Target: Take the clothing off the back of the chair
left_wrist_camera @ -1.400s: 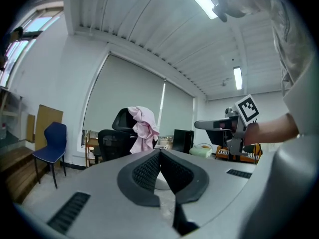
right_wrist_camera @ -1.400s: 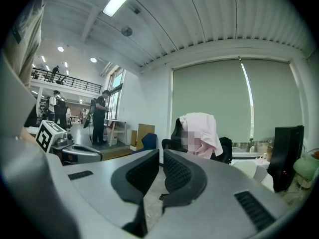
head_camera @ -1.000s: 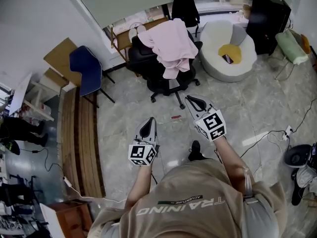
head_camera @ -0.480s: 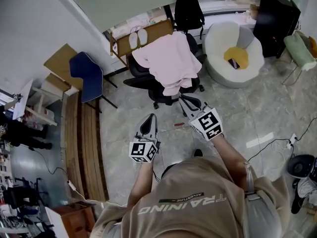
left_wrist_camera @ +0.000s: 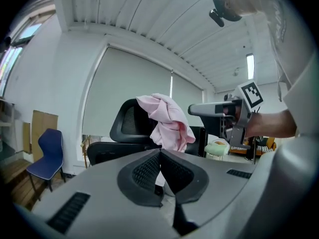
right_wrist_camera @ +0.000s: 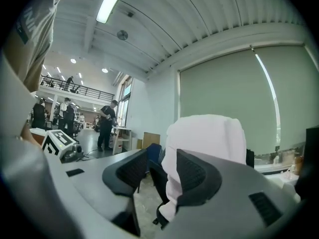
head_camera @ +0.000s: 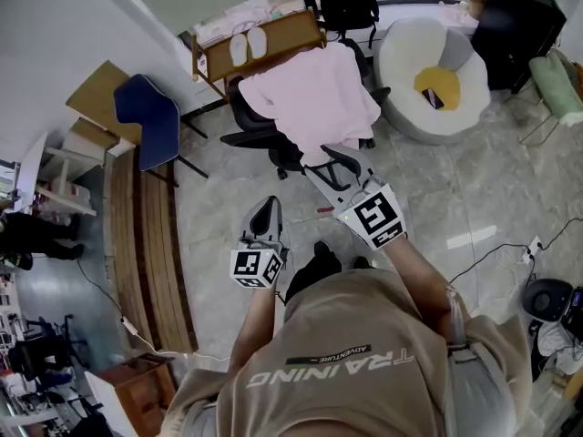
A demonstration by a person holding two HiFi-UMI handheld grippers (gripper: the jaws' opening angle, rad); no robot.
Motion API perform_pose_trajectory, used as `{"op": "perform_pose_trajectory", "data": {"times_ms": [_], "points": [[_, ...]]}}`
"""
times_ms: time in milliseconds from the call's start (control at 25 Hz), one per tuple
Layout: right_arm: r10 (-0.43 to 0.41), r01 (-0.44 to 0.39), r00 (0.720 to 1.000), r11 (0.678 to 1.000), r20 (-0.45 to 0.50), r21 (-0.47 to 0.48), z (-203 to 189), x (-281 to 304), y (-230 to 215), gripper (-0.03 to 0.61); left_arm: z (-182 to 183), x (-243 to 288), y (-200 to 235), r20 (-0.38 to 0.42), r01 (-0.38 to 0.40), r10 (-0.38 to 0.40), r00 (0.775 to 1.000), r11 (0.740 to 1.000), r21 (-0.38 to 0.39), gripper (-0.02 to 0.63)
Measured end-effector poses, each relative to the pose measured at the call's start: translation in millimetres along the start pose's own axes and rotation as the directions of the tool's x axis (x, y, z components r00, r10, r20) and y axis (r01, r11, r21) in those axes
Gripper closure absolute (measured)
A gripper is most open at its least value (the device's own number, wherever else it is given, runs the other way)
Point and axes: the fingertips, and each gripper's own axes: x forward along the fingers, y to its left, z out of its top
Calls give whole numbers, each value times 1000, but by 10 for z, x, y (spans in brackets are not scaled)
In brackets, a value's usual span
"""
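Clothing: the pink garment (head_camera: pixel 314 98) lies draped over the back of the black office chair (head_camera: pixel 248 126). It covers the top of the backrest and hangs down on the side that faces me.

Chair: it stands on the tiled floor (head_camera: pixel 428 189), straight before both my grippers. In the left gripper view I see its black mesh back beside the bunched pink cloth.

Right gripper: the right gripper (head_camera: pixel 330 164) is the nearer one to the garment. Its jaws have just been opening and now stand about half way apart. In the right gripper view the pink cloth shows through the gap, but it is beyond the fingertips. No fabric lies between the pads, so they grip nothing. From the side it points about level, with its tip just beside the hanging cloth.

Left gripper: the left gripper (head_camera: pixel 266 206) is held farther back from the chair. Its two jaws are pressed together at the tips, with nothing between them, and it touches nothing.

Around: a blue chair (head_camera: pixel 150 126) stands to the left of the office chair. A white round armchair (head_camera: pixel 410 57) with a yellow cushion (head_camera: pixel 437 85) stands to the right. A wooden rack (head_camera: pixel 273 53) with a pair of slippers (head_camera: pixel 248 48) is behind.
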Motion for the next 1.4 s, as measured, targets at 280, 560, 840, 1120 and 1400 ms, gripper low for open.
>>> {"op": "perform_pose_trajectory", "data": {"times_ms": [280, 560, 840, 1120, 1400], "points": [[-165, 160, 986, 975, -20, -152, 226, 455, -172, 314, 189, 341, 390, 18, 96, -97, 995, 995, 27, 601], [-367, 319, 923, 897, -114, -304, 104, 833, -406, 307, 267, 558, 620, 34, 199, -202, 979, 978, 59, 601], [-429, 385, 897, 877, -107, -287, 37, 966, -700, 325, 122, 631, 813, 20, 193, -194, 981, 981, 23, 601], [-340, 323, 934, 935, -109, -149, 90, 986, -809, 473, 157, 692, 1046, 25, 178, -177, 984, 984, -5, 601], [-278, 267, 958, 954, -72, -136, 158, 850, -639, 488, 145, 827, 1010, 24, 221, -220, 975, 975, -34, 601]]}}
